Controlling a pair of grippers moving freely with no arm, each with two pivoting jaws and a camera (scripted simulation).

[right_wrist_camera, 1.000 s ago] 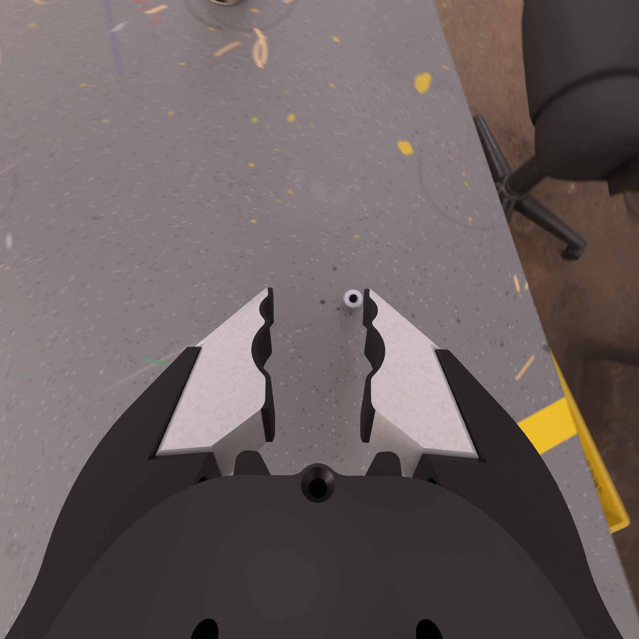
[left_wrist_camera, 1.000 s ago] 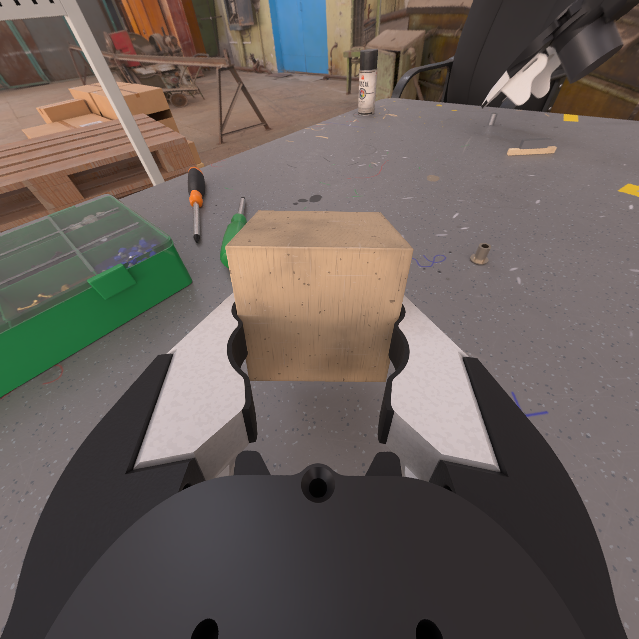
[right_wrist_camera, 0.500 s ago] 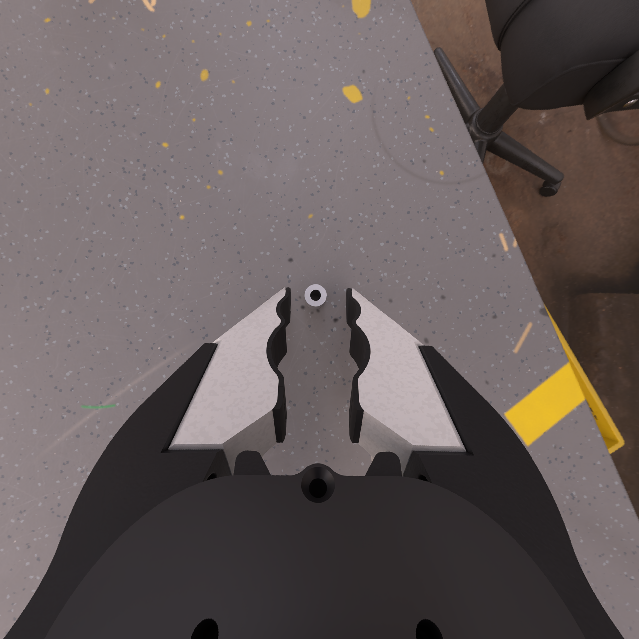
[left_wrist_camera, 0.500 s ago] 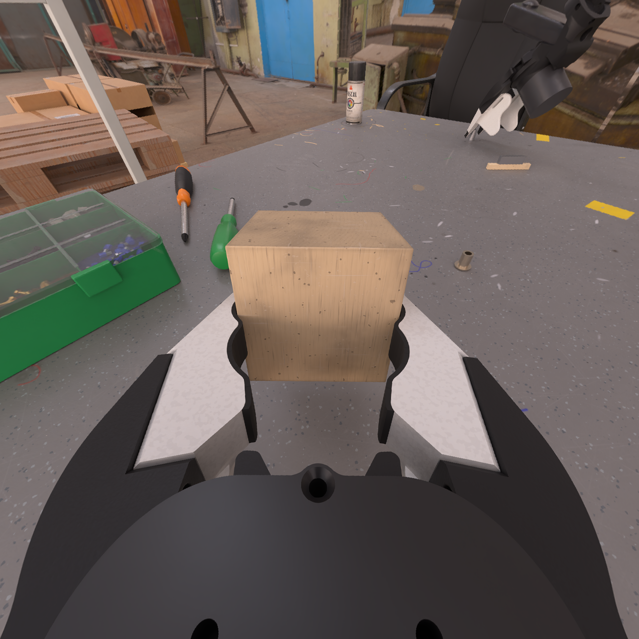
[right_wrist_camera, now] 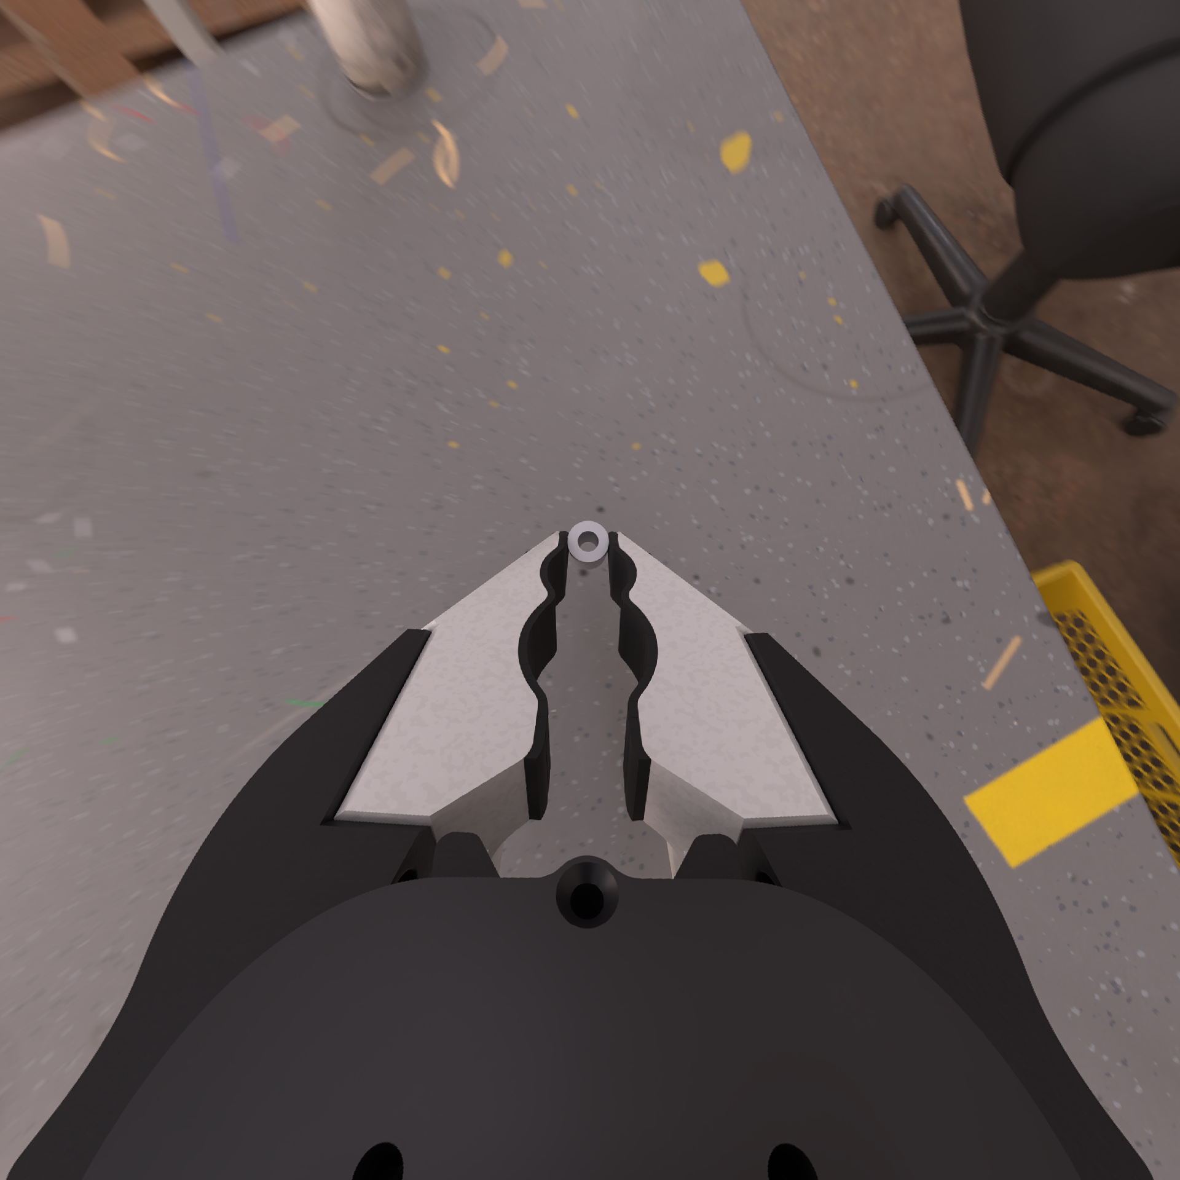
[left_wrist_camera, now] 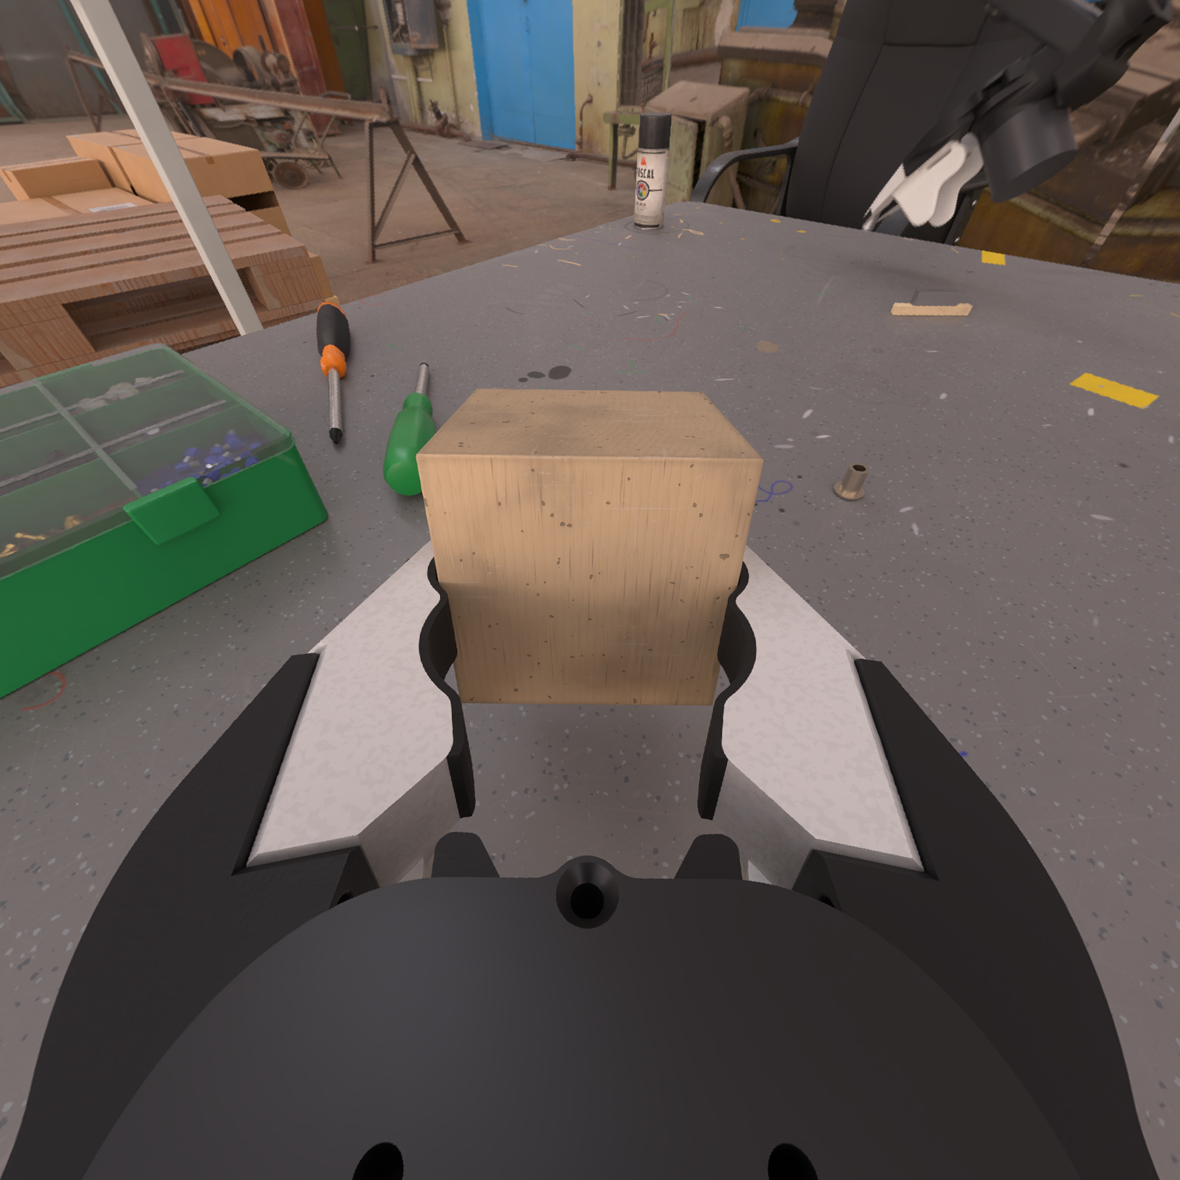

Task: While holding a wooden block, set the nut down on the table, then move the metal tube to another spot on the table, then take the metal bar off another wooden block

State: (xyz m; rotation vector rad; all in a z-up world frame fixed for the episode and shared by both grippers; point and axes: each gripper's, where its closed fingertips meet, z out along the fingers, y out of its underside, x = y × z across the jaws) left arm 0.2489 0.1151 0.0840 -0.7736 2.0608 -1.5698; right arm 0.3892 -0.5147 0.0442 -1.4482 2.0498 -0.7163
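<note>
R gripper point(right_wrist_camera: 588, 553) now pinches tube point(right_wrist_camera: 588, 548), jaws narrowed since approach; relocation can start. L gripper point(left_wrist_camera: 586, 578) clamps wood block point(left_wrist_camera: 587, 543).

The left wrist view sits low, looking level across the grey table point(left_wrist_camera: 894, 606) toward the workshop. The right wrist view looks steeply down, close above the table's point(right_wrist_camera: 319, 415) edge. Both share the spray can point(left_wrist_camera: 649, 172) point(right_wrist_camera: 377, 45).
</note>
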